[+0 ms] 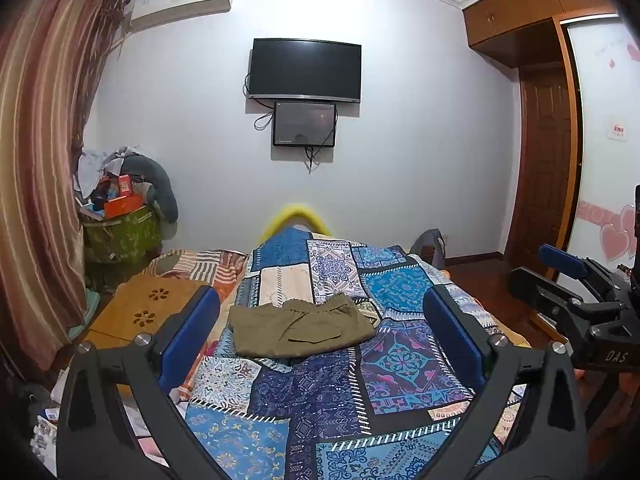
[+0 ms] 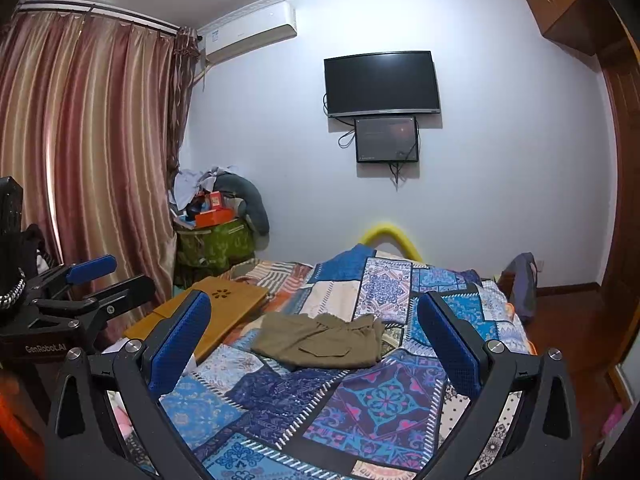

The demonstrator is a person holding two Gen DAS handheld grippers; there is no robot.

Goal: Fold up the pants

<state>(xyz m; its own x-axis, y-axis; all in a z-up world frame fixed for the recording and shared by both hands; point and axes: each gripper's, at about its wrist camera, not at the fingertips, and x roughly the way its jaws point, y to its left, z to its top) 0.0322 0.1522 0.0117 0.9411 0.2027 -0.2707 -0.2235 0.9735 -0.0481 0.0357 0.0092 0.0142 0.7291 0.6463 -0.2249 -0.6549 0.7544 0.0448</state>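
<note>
Olive-green pants (image 1: 298,328) lie folded into a compact rectangle on the patterned blue quilt (image 1: 320,400), with the elastic waist toward the far side and a pocket flap facing up. My left gripper (image 1: 320,316) hangs above the bed in front of them, open, nothing between its blue pads. The same pants (image 2: 320,340) show in the right wrist view, where my right gripper (image 2: 314,320) is also open and empty, held back from the cloth. Each gripper appears in the other's view: the right gripper (image 1: 560,276) at the right edge, the left gripper (image 2: 100,280) at the left edge.
A wooden lap tray (image 1: 136,316) rests on the bed left of the pants. A heaped green basket (image 1: 120,232) stands in the corner by the striped curtain (image 1: 36,160). A TV (image 1: 305,70) hangs on the far wall. A wardrobe (image 1: 552,140) and wooden floor lie to the right.
</note>
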